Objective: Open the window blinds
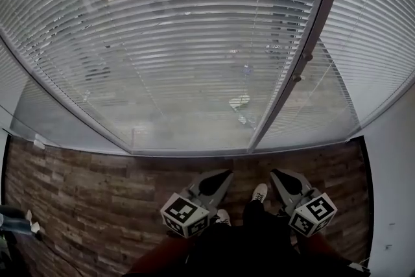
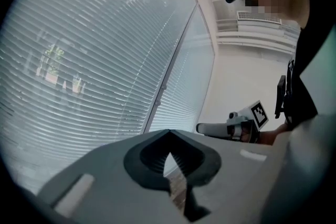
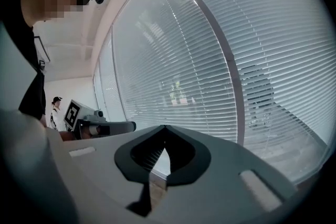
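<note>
The white horizontal-slat window blinds [image 1: 181, 42] hang down over the whole of the large pane at the far side of the scene, reaching the sill. Trees and buildings outside show dimly between the slats. A slim grey upright window post [image 1: 305, 55] with two small knobs on it separates this pane from a narrower one to the right. That pane is covered by a second set of white slat blinds [image 1: 382, 42].

Near the person, above the brown wood-plank floor [image 1: 84, 191], both grey plastic tools point toward the window and are well apart from the blinds.

The left tongs [image 1: 229, 172] have their tips together with nothing between them. In the left gripper view, only floor and blinds show through the teardrop gap behind the closed tips [image 2: 168, 132].

The right tongs [image 1: 272, 172] are likewise together and empty, and their own view shows the tips meeting [image 3: 164, 127] in front of the slats.

Each tool carries a black-and-white marker cube at its near end, the left cube [image 1: 185, 215] and the right cube [image 1: 312, 214].

The tools are held side by side, with the person's light-coloured shoe [image 1: 259, 192] on the floor between them.

At the far left of the right gripper view, a second person in a cap [image 3: 55, 105] stands small in the background.
</note>
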Available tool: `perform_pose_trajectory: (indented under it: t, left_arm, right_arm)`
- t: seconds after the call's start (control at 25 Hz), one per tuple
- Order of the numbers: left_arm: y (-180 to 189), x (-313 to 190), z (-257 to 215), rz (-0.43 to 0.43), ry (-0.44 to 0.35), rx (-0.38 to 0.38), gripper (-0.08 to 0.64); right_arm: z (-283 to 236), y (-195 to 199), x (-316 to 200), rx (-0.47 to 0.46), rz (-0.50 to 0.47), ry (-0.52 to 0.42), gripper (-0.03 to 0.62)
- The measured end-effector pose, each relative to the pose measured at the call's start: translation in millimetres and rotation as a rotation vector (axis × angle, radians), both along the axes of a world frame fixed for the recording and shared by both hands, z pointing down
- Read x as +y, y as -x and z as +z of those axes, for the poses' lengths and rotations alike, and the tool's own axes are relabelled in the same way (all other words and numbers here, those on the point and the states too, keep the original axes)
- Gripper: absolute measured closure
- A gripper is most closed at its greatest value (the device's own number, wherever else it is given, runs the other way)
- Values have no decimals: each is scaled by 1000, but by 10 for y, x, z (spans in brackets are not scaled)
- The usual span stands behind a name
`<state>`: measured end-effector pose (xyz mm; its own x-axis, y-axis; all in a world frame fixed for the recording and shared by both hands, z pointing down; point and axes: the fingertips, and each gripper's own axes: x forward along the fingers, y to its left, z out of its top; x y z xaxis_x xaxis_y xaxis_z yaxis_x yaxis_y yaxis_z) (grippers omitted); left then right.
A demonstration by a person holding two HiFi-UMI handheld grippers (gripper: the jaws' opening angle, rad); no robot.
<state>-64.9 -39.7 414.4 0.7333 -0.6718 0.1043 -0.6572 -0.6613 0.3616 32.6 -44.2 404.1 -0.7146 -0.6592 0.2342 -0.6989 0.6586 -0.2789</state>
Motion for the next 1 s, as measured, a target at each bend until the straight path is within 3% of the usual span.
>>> perform_pose_trajectory:
  t: [0.2,0.44,0.84,1.0]
  left_arm:
    - [70,121,8,-14,-11,2,560]
    - [159,-369,-36,-51,19,9,560]
    - [-172,-456,-62,-129,-54,11,560]
    - [-357,-790,-87,-171,-66,-4,560]
  right_arm:
    - [15,119,82,-4,-29,1,566]
    - [-42,198,-485,-1,-63,25,566]
    - [6,-117,-583,-7,-150,-41,566]
    - [-35,-319,-896,-8,-186,-55,566]
